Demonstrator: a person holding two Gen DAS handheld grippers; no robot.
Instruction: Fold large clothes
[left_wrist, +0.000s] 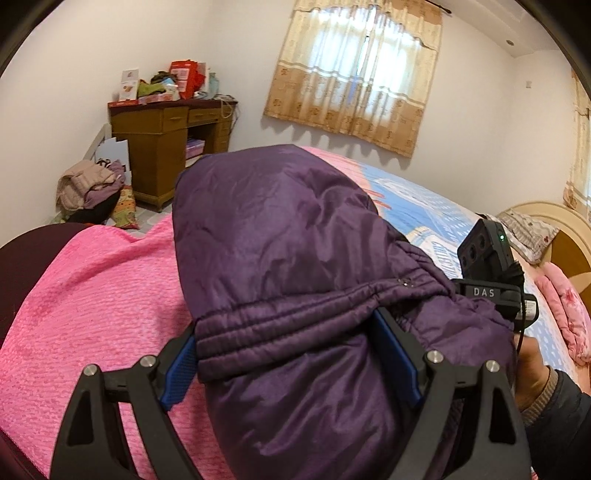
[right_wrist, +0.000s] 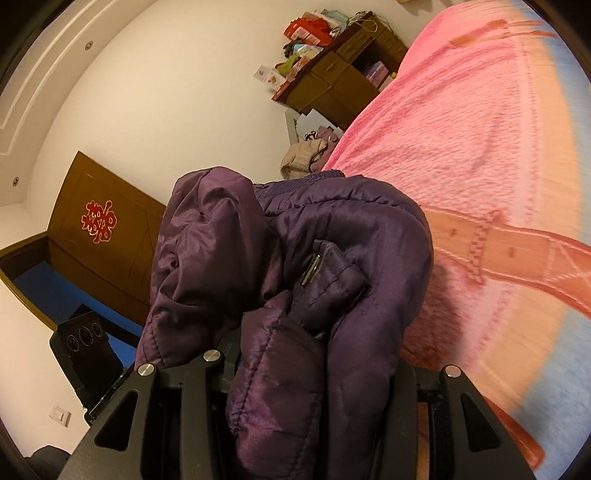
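Bedroom, white walls; bed under pink blanket fills lower left of left wrist view. Wooden desk with cluttered top, upper left; curtained window top centre. Purple padded jacket held above bed, centre frame. Left hand-held gripper, bottom centre: blue pads wide apart, clamped on bunched elastic hem. Right hand-held gripper, bottom centre of right wrist view: clamped on thick quilted fold of same jacket. Person's hand at right edge.
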